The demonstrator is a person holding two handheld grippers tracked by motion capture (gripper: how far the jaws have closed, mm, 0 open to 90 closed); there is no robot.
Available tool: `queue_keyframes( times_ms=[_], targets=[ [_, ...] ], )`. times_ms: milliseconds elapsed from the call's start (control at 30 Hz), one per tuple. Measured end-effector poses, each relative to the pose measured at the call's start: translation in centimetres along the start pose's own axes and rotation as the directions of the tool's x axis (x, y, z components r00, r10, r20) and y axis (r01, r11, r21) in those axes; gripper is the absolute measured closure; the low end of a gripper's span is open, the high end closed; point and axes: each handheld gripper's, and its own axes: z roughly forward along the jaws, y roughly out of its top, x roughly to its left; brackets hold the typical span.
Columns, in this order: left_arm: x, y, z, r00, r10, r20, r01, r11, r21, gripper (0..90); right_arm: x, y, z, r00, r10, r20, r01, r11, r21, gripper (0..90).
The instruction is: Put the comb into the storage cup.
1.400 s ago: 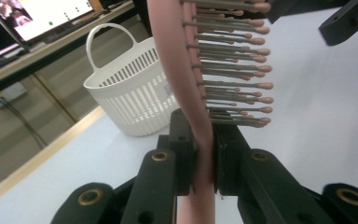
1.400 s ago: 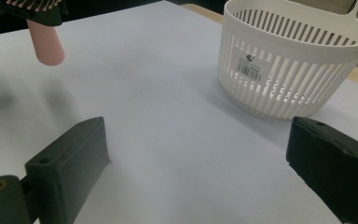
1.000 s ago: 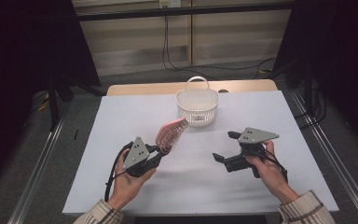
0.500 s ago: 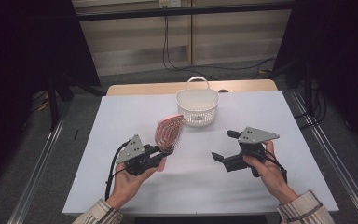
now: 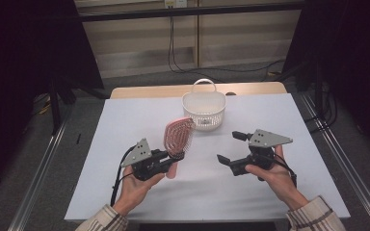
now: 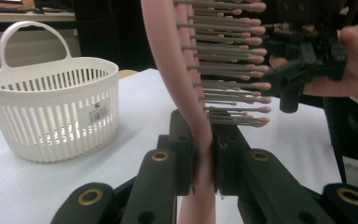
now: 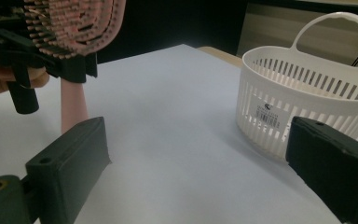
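A pink hairbrush (image 5: pixel 178 136) stands nearly upright above the table, and my left gripper (image 5: pixel 174 156) is shut on its neck just below the head. In the left gripper view the brush (image 6: pixel 186 84) rises between the two black jaws, its bristles pointing right. My right gripper (image 5: pixel 230 147) is open to the right of the brush, apart from it, with nothing between its fingers. A white slotted basket (image 5: pixel 204 107) with a handle sits at the back middle of the table. In the right gripper view the brush (image 7: pixel 77 28) is at upper left and the basket (image 7: pixel 307 88) at right.
The white table (image 5: pixel 125 125) has metal rails along both sides. A wooden strip runs along the far edge behind the basket. Dark curtains and cables lie beyond the table.
My left gripper has turned the hairbrush from a tilt towards the basket to nearly upright, with its head raised. The right gripper has barely moved.
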Motion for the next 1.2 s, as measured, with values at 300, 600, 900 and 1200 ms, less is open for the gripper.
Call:
queue_keyframes(
  times_ms=[300, 600, 900, 1200],
  targets=[
    [0.1, -0.3, 0.5, 0.9998, -0.018, 0.008, 0.018, 0.9998, -0.001, 80.7, 0.9, 0.9, 0.0, 0.9977, -0.019, -0.064, 0.013, 0.996, -0.092, 4.3],
    [0.5, 0.2, 1.6, 1.0000, -0.007, 0.003, 0.007, 1.0000, 0.005, 80.6, 1.2, 1.8, 1.1, 0.9944, -0.001, -0.106, -0.013, 0.991, -0.132, 3.9],
    [0.8, 0.1, 3.1, 0.9993, -0.014, 0.034, 0.014, 0.9997, -0.021, 80.6, 1.1, 3.0, 2.3, 0.9886, 0.006, -0.150, -0.030, 0.988, -0.153, 3.3],
    [0.6, -0.6, 3.9, 0.9952, -0.030, 0.093, 0.030, 0.9995, 0.002, 80.6, 1.4, 4.2, 3.6, 0.9828, 0.000, -0.185, -0.033, 0.984, -0.175, 3.8]
  ],
)
